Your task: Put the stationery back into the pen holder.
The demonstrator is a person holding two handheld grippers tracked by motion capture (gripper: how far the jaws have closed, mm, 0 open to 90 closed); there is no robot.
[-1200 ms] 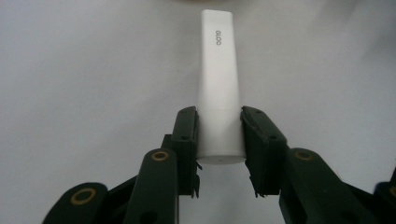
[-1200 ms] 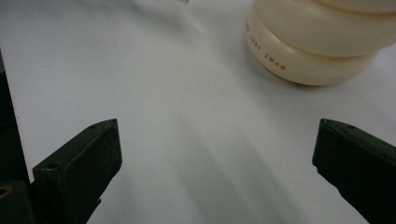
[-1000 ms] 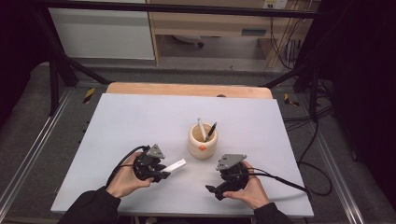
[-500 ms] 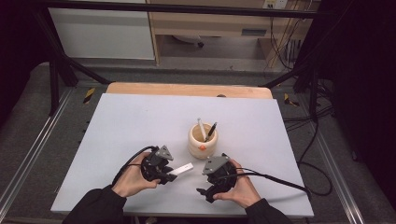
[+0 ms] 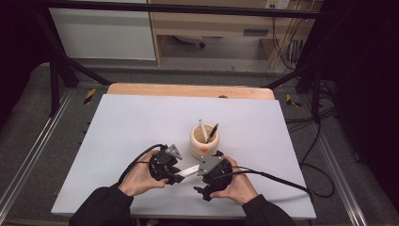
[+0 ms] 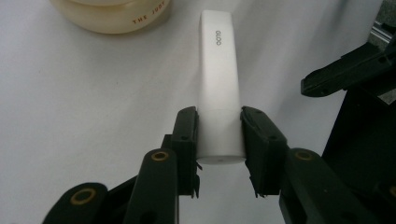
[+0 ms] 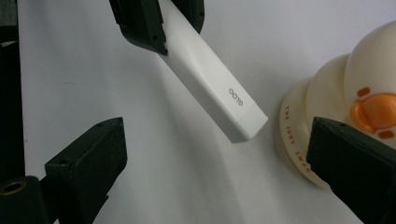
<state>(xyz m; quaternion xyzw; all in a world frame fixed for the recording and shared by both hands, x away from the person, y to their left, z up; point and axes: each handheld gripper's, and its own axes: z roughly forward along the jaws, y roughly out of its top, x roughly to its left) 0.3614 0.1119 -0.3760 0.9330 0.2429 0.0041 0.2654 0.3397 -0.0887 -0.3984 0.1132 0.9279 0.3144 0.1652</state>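
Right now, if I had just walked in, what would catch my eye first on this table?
Most likely the white stick pinched at one end in the left claw, held just above the near middle of the white table. Its free end points at the open right claw, which faces it without touching. Just behind them stands a cream holder with an orange mark and two pens in it.

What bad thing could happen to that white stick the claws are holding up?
The left gripper pinches only one end of the white stick, so it might tip or slip out. The right gripper is open around the free end; if it closes off-centre, it could knock the stick loose. The cream pen holder stands close and might get bumped.
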